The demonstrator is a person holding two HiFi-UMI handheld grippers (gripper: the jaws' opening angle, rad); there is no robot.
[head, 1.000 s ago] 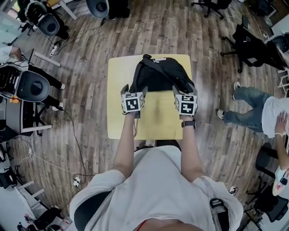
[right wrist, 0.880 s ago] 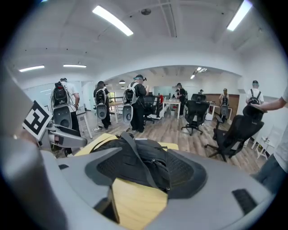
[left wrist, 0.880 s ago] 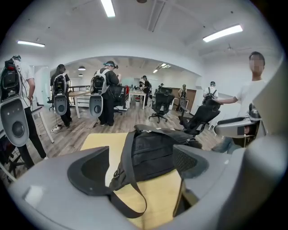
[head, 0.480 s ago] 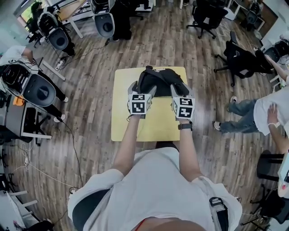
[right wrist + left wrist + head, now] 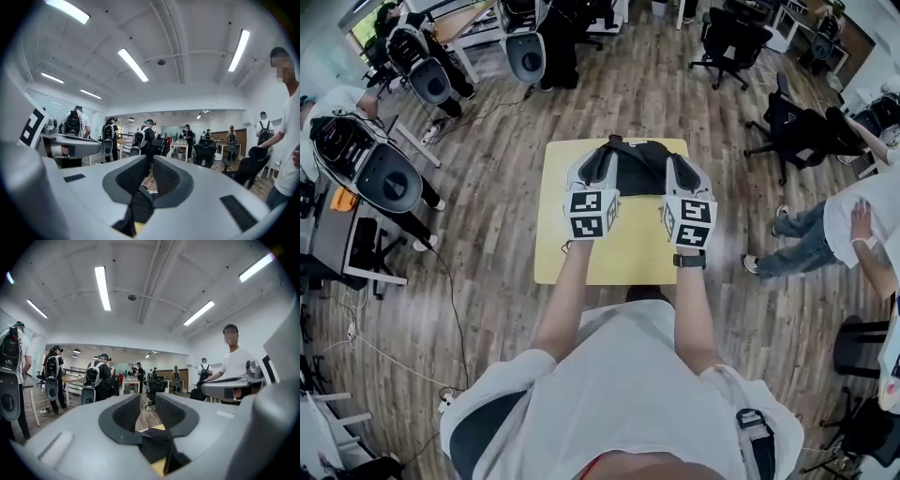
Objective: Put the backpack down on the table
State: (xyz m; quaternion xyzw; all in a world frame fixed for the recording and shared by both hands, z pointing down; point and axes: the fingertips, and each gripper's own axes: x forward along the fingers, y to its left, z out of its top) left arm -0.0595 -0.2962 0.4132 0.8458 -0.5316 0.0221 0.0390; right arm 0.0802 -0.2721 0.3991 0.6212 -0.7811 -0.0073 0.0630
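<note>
The black backpack (image 5: 630, 161) lies on the far half of the small yellow table (image 5: 609, 253). My left gripper (image 5: 595, 169) hovers above the bag's left side and my right gripper (image 5: 686, 173) above its right side, both pointing level. Both sets of jaws are closing with nothing between the pads. In the left gripper view, floor shows through the gap of the left gripper (image 5: 140, 408), and the backpack (image 5: 152, 446) and a bit of table show below. In the right gripper view only a narrow slit remains in the right gripper (image 5: 151, 176), with the backpack (image 5: 139, 208) beneath.
Wooden floor surrounds the table. Black office chairs (image 5: 797, 127) stand at the right and back. A person in a white shirt and jeans (image 5: 853, 234) stands close at the right. More chairs and desks (image 5: 384, 173) are at the left, with cables (image 5: 450, 281) on the floor.
Both grippers have lifted from the backpack's near edge to well above it, and their jaws have narrowed. The backpack stays on the table. The head view has risen too.
</note>
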